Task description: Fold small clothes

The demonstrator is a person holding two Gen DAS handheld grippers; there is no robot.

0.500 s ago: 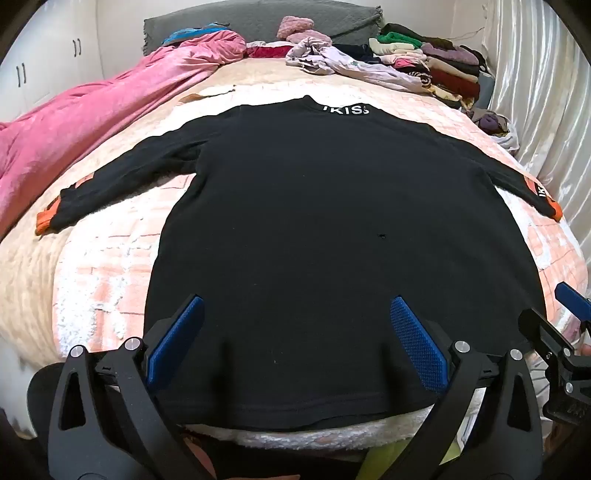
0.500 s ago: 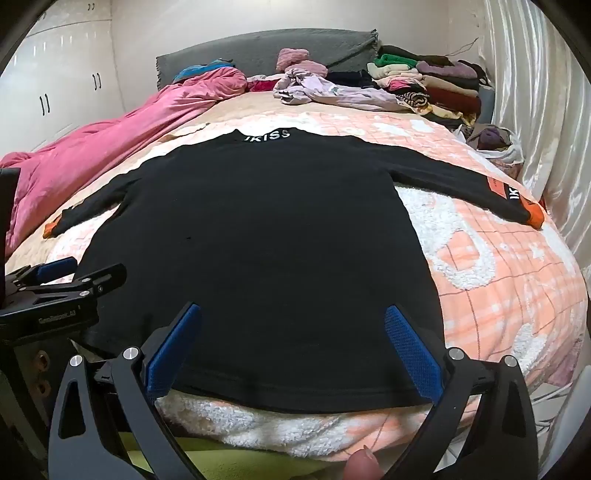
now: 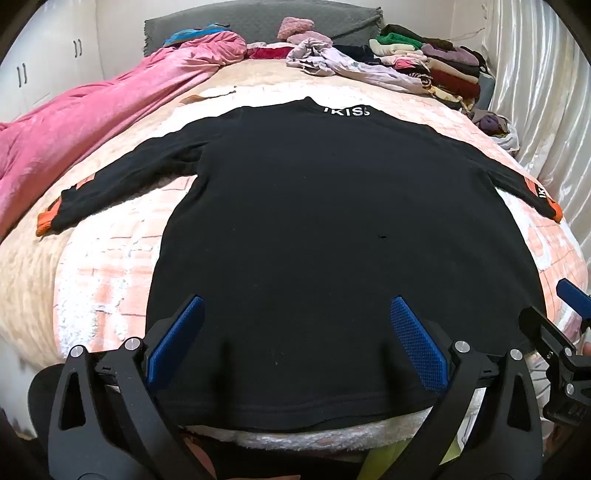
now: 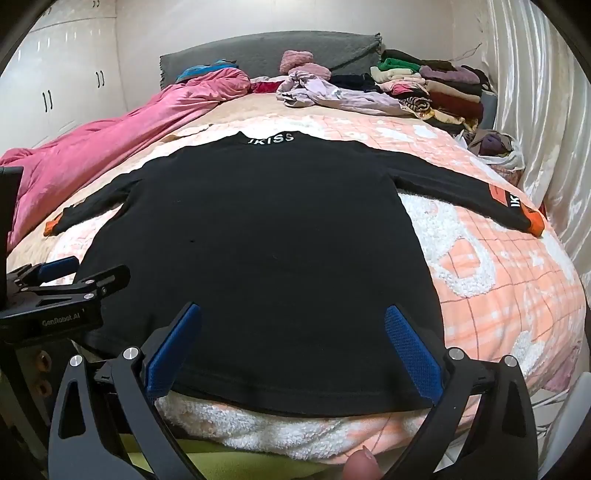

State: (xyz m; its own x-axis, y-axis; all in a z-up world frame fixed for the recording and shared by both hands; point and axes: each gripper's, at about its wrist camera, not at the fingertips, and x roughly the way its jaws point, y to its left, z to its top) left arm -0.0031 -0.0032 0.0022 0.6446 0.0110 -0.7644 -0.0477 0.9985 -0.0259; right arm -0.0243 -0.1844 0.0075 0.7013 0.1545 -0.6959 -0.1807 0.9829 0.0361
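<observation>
Black long-sleeved top (image 3: 332, 229) spread flat, back up, on a peach-and-white fleece blanket (image 3: 107, 273) covering the bed, collar at the far end with white lettering, hem at the near edge. Both sleeves stretched out sideways, orange cuffs at the tips. Lettering on the collar partly blurred in the left wrist view, clearer in the right one; lettering on the right sleeve cut short by the fold of the cloth.

Left gripper (image 3: 295, 343) hovering over the near hem with tongs spread wide, nothing pinched, blue pads clear of the cloth as far as can be told. Right gripper (image 4: 291, 347) likewise spread wide above the hem, empty. Lower parts of both frames lost behind black gripper arms; near edge of the bed and whatever lies below it mostly hidden, only a strip of yellow-green showing. A fingertip (image 4: 364, 467) peeking in at the bottom of the right view, rest of the hand out of sight.

Far end crowded: pink quilt (image 3: 110, 122) bunched along the left, grey headboard (image 3: 258, 22), a lilac garment (image 3: 332, 62) crumpled, folded clothes pile (image 3: 436, 62) against the pale curtain (image 3: 535, 92), lower layers hard to tell apart
</observation>
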